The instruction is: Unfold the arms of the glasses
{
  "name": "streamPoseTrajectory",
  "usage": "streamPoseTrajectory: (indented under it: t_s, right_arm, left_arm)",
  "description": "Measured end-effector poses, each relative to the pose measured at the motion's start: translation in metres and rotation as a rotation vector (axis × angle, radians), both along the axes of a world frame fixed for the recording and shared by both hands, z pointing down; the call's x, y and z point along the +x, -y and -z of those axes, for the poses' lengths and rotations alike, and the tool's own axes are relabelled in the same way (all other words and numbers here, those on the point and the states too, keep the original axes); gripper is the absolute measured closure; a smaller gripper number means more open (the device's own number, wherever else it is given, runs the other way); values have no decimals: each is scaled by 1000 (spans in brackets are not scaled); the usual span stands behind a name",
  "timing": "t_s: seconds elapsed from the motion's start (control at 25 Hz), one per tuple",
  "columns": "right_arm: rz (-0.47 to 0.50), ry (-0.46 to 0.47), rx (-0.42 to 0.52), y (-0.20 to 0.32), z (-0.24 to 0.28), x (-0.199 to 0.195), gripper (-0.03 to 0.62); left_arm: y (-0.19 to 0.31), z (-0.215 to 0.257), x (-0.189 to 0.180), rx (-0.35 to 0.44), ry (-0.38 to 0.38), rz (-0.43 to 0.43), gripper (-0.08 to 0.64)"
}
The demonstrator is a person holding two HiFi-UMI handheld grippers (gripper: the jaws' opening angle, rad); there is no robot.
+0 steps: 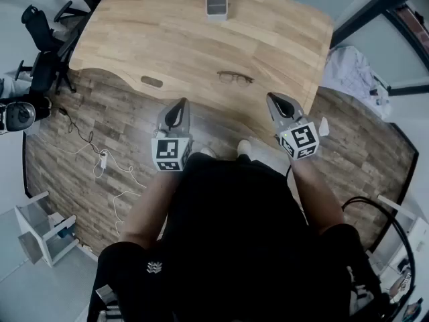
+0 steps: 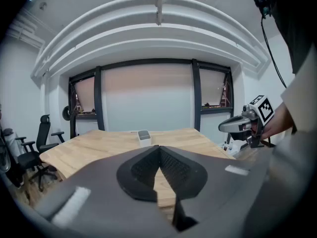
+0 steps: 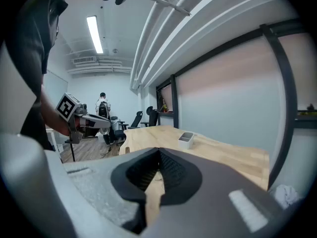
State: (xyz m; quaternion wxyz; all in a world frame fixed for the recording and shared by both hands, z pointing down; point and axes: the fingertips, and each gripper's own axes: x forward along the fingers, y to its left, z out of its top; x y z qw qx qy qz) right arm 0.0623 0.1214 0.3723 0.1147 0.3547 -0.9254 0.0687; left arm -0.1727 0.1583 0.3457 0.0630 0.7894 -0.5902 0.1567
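The glasses (image 1: 235, 78), thin dark frames, lie on the wooden table (image 1: 167, 39) near its front edge, right of centre. Whether their arms are folded is too small to tell. My left gripper (image 1: 179, 104) hovers over the floor just short of the table edge, left of the glasses, shut and empty. My right gripper (image 1: 273, 98) hangs a little right of the glasses, also short of them, shut on nothing. In the left gripper view the pads (image 2: 166, 165) meet; the right gripper (image 2: 242, 124) shows at the side. The right gripper view shows its pads (image 3: 168, 168) closed too.
A small white box (image 1: 216, 5) stands at the table's far side. An oval slot (image 1: 151, 82) is cut in the table near its front left. Office chairs (image 1: 40, 39) stand at the left, cables (image 1: 104, 161) lie on the floor, and a cloth bundle (image 1: 352, 69) sits at the right.
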Motion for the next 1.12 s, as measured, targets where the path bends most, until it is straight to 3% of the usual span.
streamPoseTrajectory:
  t_s: [0.24,0.48,0.96,1.12]
  right_arm:
    - [50,9,-21,9,-12,-3,592]
    - [88,2,-96,25,-36,-30,591]
    - [-6,-147,-146,94,-60,-94,592]
    - [31,-219,-180,107,-69,-109,591]
  left_arm:
    - [3,4,12,-21,5,20,553]
    - [18,-8,-6,-33,16,1,553]
    - [122,-47,-26,-86,-61,-275,553]
    - [148,-58,-19,-108,-92,-337,552]
